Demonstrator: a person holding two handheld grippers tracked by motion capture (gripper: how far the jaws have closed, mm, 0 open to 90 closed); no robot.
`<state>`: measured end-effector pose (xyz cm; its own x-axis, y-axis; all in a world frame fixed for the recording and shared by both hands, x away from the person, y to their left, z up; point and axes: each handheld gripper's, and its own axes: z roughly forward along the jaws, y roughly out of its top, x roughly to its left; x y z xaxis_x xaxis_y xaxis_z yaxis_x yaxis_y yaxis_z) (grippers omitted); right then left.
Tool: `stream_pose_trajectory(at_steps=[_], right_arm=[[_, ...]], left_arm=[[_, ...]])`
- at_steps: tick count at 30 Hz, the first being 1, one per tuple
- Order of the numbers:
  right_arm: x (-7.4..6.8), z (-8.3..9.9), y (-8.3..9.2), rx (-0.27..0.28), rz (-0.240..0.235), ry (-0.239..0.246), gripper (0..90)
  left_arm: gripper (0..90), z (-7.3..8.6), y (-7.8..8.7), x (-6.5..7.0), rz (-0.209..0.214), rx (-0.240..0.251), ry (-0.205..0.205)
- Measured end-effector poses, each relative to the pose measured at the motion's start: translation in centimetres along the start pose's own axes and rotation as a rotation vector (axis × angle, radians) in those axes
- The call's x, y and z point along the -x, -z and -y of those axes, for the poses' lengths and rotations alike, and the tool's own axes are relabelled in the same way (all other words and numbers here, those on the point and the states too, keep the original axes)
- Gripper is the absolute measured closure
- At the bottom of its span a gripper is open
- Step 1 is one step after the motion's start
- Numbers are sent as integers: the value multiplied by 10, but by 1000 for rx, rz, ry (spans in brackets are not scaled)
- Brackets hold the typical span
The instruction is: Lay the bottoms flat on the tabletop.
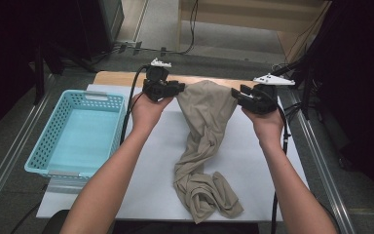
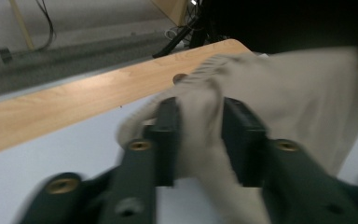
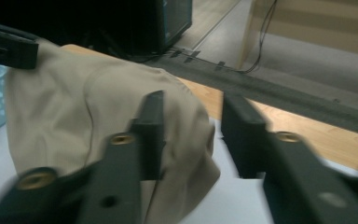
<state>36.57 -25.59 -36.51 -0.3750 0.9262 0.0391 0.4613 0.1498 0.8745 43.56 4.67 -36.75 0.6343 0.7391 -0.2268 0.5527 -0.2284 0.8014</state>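
Beige garment (image 1: 205,126) raised near the bench's (image 1: 253,165) far edge, tail pooled at the near edge. Left tool (image 1: 175,88) clenched on cloth; right tool (image 1: 237,95) gaping, cloth against one jaw only. Likely slip from the right side, collapsing the spread.

No legible text or labels

Likely a lab recording room: a wooden table (image 1: 121,78) under white sheeting, floor cables (image 1: 192,29), dark tripod stands (image 1: 307,83), metal rails (image 1: 9,161).

matt beige cloth garment (image 1: 205,127), perforated glossy plastic basket (image 1: 58,127), smooth wooden table edge (image 1: 121,78).
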Motion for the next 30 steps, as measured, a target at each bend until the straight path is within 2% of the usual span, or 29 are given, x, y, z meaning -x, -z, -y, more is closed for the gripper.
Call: stream_pose_trajectory(at_steps=[1,4,7,12,15,20,23,26,30], right_arm=[[-1,3,-4,-25,-23,1,561],[-5,23,-12,-83,-32,29,553],[-3,43,-19,-132,-61,7,556],[4,69,-25,-183,-93,-35,584],[6,80,-27,-197,-101,-53,583],[8,99,-28,-209,-112,-50,581],[10,109,-27,-232,-108,-32,575],[16,118,-26,-241,-101,-51,574],[24,128,-27,-255,-83,-78,575]], left_arm=[[608,5,-2,0,1,-22,-6],[594,24,-8,-1,2,-70,-27],[577,43,-14,-2,17,-108,-13],[557,70,-19,-4,36,-130,7],[556,84,-21,-3,48,-146,13],[538,107,-28,3,69,-189,11],[537,120,-33,8,84,-206,4],[538,129,-39,14,105,-223,11],[539,136,-48,28,129,-265,-24]])
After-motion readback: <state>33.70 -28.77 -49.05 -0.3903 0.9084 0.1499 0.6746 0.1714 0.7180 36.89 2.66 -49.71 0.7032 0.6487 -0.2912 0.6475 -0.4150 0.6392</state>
